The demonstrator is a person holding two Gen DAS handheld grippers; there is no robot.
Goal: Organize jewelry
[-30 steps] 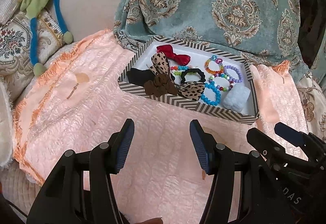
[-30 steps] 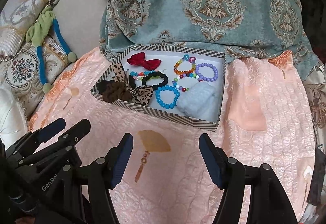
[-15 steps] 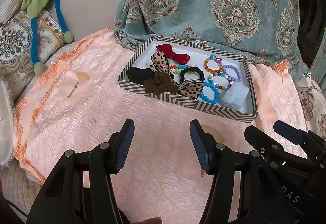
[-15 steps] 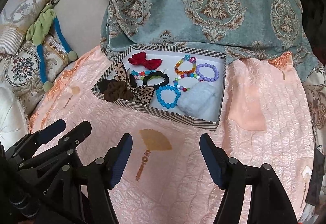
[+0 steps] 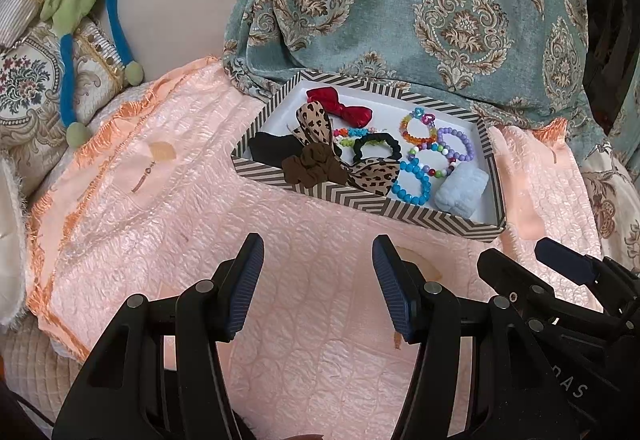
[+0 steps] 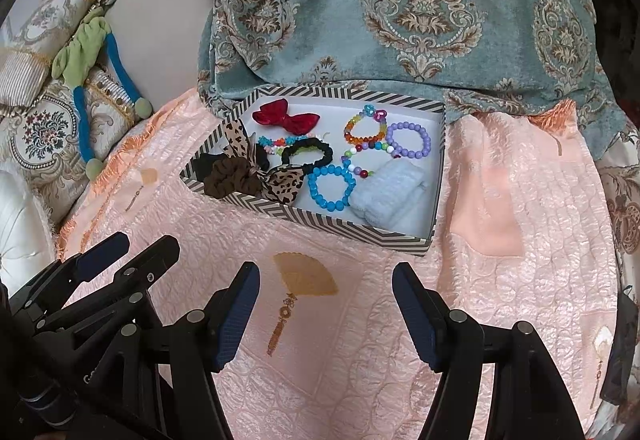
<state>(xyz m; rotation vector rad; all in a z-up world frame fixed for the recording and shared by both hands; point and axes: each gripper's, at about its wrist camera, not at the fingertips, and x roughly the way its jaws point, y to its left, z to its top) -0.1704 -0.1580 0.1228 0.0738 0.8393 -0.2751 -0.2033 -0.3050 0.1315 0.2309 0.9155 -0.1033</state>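
A striped box point(image 5: 360, 202) point(image 6: 320, 222) lies on a pink quilt and holds the jewelry. Inside are a red bow point(image 5: 340, 106) point(image 6: 286, 118), a leopard bow point(image 5: 372, 176) point(image 6: 284, 184), a brown scrunchie point(image 5: 312, 168) point(image 6: 230, 176), a black scrunchie point(image 5: 376, 144) point(image 6: 308, 152), a blue bead bracelet point(image 5: 414, 182) point(image 6: 332, 186), a purple bracelet point(image 5: 456, 142) point(image 6: 408, 140), a rainbow bracelet point(image 5: 418, 128) point(image 6: 364, 128) and a pale blue scrunchie point(image 5: 462, 192) point(image 6: 388, 196). My left gripper point(image 5: 318, 280) and right gripper point(image 6: 326, 304) hover open and empty over the quilt, short of the box.
A teal patterned cloth point(image 5: 420, 8) hangs behind the box. A green and blue fabric cord point(image 5: 80, 24) lies on embroidered cushions point(image 5: 28, 96) at the left. A fan print point(image 6: 304, 276) marks the pink quilt point(image 5: 160, 224) between the right gripper's fingers. The quilt's fringed edge point(image 5: 36, 252) runs down the left.
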